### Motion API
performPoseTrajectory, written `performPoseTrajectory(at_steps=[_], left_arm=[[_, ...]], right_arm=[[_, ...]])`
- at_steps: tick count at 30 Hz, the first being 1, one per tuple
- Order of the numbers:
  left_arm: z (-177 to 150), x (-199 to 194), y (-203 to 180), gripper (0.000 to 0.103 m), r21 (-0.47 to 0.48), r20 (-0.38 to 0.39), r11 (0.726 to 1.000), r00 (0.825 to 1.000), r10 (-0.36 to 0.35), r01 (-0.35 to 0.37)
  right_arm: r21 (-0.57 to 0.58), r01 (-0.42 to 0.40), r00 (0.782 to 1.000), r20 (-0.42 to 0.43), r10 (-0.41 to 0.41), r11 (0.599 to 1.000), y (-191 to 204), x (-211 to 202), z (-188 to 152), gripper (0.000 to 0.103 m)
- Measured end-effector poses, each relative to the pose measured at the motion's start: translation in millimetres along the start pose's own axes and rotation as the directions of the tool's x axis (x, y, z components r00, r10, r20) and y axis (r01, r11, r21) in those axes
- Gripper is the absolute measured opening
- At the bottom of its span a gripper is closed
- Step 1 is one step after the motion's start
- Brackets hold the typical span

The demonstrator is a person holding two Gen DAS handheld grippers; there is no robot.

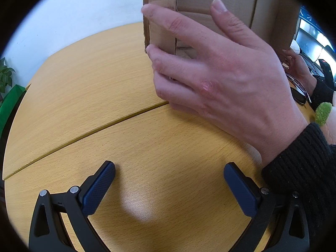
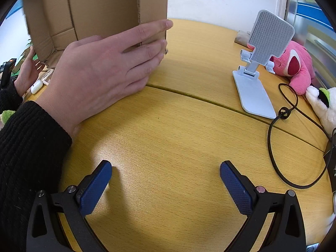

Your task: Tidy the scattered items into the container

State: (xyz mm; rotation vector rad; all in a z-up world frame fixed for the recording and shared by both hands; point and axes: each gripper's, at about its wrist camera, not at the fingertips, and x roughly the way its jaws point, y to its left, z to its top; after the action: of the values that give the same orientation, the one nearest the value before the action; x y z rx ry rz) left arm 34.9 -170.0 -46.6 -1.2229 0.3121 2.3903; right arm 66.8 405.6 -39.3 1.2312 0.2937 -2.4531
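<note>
A brown cardboard box point(image 1: 210, 4) stands on the wooden table point(image 1: 94, 88), tipped with its open side facing me; it also shows in the right wrist view point(image 2: 100, 6). Two bare hands hold its sides: one hand point(image 1: 220, 69) on the near flap, another hand point(image 2: 98, 71) in the right wrist view. My left gripper point(image 1: 169, 187) is open and empty above the table. My right gripper point(image 2: 166, 187) is open and empty. A white phone stand point(image 2: 258, 63), a pink plush toy point(image 2: 294, 67), a white plush point(image 2: 321, 105) and a black cable point(image 2: 281, 130) lie to the right.
White earbuds case point(image 2: 36, 86) and small items lie by the box mouth. Glasses point(image 1: 298, 90) and a green fuzzy toy point(image 1: 322, 113) sit at the right edge of the left wrist view. A green plant point(image 1: 6, 77) stands far left. A seam point(image 1: 84, 134) crosses the table.
</note>
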Motion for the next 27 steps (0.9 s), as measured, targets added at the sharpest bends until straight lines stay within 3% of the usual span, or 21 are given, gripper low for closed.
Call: performPoseTrajectory(at_steps=[27], left_arm=[[1.8,-0.1,0.4,0.103,0.001,0.000,1.000,1.000,0.000,0.000]], right_arm=[[-0.003,-0.002,1.000,0.000,0.002,1.000,-0.2,0.3,-0.5,0.103]])
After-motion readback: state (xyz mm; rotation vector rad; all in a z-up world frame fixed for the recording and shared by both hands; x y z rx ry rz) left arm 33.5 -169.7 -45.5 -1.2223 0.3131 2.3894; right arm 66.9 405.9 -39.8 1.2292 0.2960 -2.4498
